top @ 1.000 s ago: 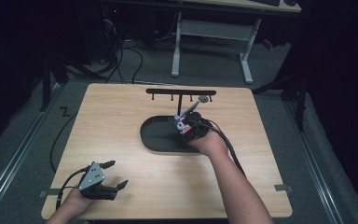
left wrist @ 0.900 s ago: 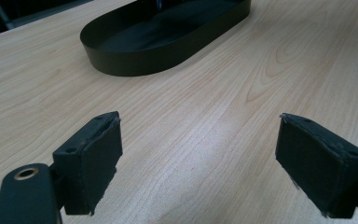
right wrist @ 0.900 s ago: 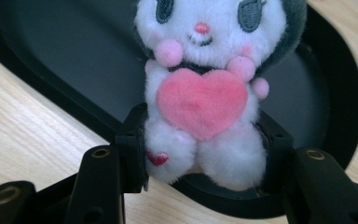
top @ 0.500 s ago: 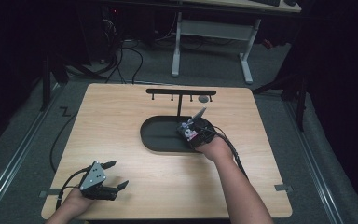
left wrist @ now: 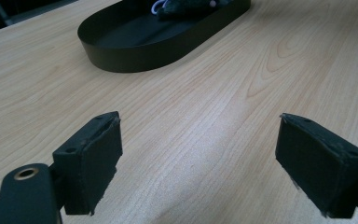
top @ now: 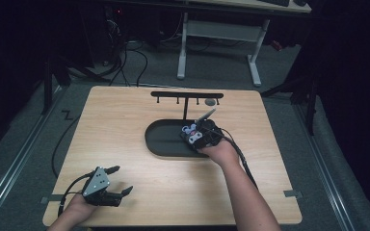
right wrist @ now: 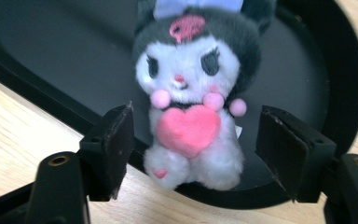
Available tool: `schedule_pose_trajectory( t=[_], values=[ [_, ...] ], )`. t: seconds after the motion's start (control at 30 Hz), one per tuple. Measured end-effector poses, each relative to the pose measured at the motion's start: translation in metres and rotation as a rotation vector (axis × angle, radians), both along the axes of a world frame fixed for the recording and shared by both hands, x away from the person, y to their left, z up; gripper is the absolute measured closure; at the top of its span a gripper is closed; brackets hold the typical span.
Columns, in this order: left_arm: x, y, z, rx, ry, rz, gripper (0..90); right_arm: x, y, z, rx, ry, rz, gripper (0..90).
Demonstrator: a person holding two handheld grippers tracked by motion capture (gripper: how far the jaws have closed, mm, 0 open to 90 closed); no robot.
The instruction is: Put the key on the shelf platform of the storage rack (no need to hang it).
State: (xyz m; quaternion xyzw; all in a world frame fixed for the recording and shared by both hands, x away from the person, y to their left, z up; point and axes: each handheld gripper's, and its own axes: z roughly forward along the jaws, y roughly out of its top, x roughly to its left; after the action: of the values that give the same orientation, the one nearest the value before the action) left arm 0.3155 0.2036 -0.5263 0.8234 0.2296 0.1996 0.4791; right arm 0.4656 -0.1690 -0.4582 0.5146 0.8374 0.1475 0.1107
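1. We judge the plush toy (right wrist: 191, 116) light, soft and compressible; it lies over the near rim of the black tray (right wrist: 65, 70).
2. We would grip its torso at the pink heart.
3. The right gripper (right wrist: 193, 149) has its fingers apart, flanking the toy without contact.
4. The left gripper (left wrist: 212, 158) rests open over the tabletop (left wrist: 261, 60).

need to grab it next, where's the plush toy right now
The small black and white plush toy with a pink heart lies at the right end of the black oval tray, draped over its near rim, between the open jaws of the right claw.
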Motion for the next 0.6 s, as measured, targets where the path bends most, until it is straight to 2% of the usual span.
schedule_pose_trajectory(
  t=[0.03, 0.27, 0.4, 0.47, 0.6],
  values=[
    [-0.001, 0.000, 0.000, -0.001, -0.012, 0.001, 15.5, -0.003, -0.002, 0.006, 0.011, -0.011, 0.001, 27.5],
    [-0.004, 0.003, 0.000, -0.019, -0.027, 0.010, 15.5, -0.016, -0.004, 0.017, 0.009, -0.045, 0.012, 27.7],
    [-0.003, 0.002, 0.000, -0.012, -0.024, 0.001, 15.5, -0.021, -0.007, 0.016, 0.026, -0.049, 0.009, 28.0],
    [-0.003, 0.002, 0.000, -0.014, -0.022, 0.000, 15.5, -0.028, -0.009, 0.011, 0.036, -0.033, 0.010, 28.2],
    [-0.002, 0.001, 0.000, -0.009, -0.014, 0.001, 15.5, -0.036, -0.013, 0.007, 0.043, -0.041, 0.011, 28.4]
  ],
)
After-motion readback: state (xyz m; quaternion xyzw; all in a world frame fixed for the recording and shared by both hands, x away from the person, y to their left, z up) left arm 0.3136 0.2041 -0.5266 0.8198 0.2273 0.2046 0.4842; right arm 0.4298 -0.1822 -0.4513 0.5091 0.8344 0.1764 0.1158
